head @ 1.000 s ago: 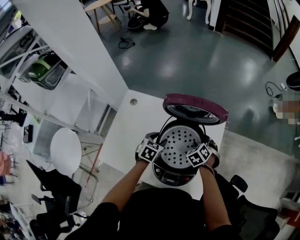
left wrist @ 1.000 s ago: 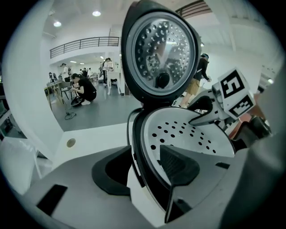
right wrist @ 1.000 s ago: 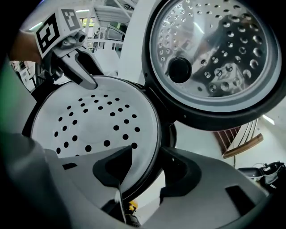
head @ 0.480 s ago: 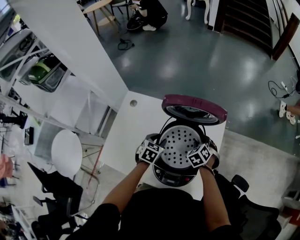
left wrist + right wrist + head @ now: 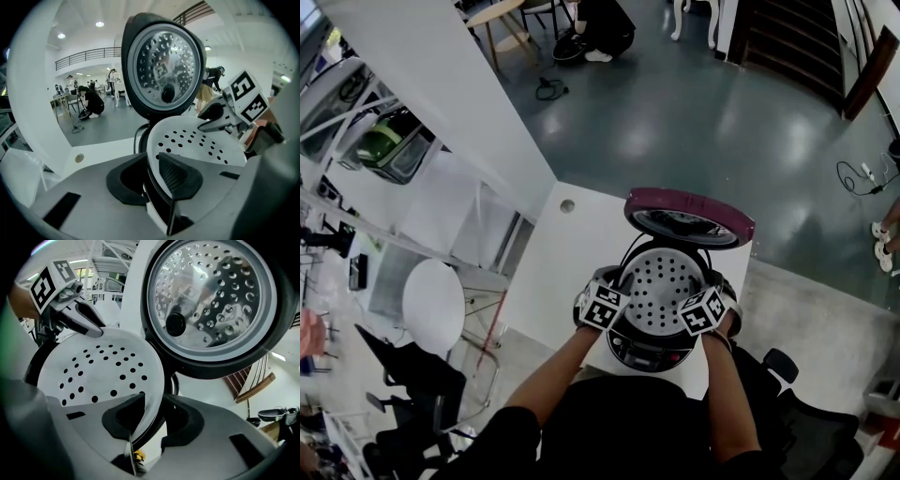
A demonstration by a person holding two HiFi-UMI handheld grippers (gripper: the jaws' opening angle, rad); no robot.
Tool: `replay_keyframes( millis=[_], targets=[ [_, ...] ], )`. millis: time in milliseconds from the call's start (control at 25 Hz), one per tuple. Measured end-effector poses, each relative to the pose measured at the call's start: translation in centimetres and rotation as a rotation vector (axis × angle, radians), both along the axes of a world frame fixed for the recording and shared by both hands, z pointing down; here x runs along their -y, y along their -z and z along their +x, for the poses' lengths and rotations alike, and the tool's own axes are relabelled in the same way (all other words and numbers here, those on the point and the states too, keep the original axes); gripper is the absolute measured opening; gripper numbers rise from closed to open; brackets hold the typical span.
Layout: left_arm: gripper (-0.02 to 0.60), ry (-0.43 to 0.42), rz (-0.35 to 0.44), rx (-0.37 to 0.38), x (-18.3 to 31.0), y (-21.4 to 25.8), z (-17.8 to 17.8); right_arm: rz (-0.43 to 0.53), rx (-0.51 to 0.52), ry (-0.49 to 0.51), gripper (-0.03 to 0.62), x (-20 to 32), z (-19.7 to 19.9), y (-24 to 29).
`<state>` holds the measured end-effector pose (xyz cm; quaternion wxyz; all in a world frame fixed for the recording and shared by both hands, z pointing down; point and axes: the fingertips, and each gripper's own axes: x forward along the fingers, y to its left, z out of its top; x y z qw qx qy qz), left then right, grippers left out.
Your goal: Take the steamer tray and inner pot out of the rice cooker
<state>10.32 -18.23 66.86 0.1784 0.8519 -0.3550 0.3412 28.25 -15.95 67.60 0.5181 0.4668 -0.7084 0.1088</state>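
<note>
Left gripper is straddling the near-left rim of the steamer tray, its jaws having just been closing to a narrow gap with the rim between them; the pads seem to be pressing on it, though the dark gap on the outer side makes that hard to confirm. Right gripper is doing the same on the opposite, right-hand rim, its jaws likewise just closing down and now pinching the thin white edge. Both are pointing steeply down and inward, facing each other across the tray. That tray is sitting level in the mouth of the rice cooker, midway between the two hands. Being round, it is favouring neither hand, so an even lift straight up looks right. Behind it the lid is standing open. Presumably the inner pot is lying hidden beneath the tray.
</note>
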Motion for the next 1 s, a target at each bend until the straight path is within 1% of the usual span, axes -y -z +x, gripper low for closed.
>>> replay_keyframes(
  millis=[40,80,200,280,520,720,840,1000],
  targets=[
    [0.067,0.002,0.003,-0.008,0.1,0.2,0.1,0.011,-0.008,0.003,0.107,0.1,0.0,0.4],
    [0.063,0.005,0.002,-0.013,0.1,0.4,0.2,0.021,-0.011,0.004,0.104,0.2,0.0,0.7],
    [0.058,0.016,-0.004,-0.026,0.0,0.6,0.1,0.029,0.019,0.0,0.095,0.1,-0.1,1.3],
    [0.055,0.024,0.006,-0.038,0.0,1.2,0.0,0.037,0.037,-0.006,0.092,-0.1,-0.2,1.7],
    [0.041,0.073,0.035,-0.103,0.3,3.5,-0.4,0.104,0.049,-0.038,0.082,0.4,-0.5,4.0],
    [0.04,0.08,0.049,-0.145,0.1,5.3,-0.2,0.18,0.15,-0.108,0.057,0.7,0.0,6.4],
    [0.037,0.09,0.067,-0.166,0.6,6.7,-0.6,0.208,0.184,-0.113,0.054,1.4,-0.4,7.6],
    [0.032,0.133,0.11,-0.202,0.9,9.0,-2.7,0.235,0.239,-0.114,0.049,1.7,-2.3,9.5]
  ],
)
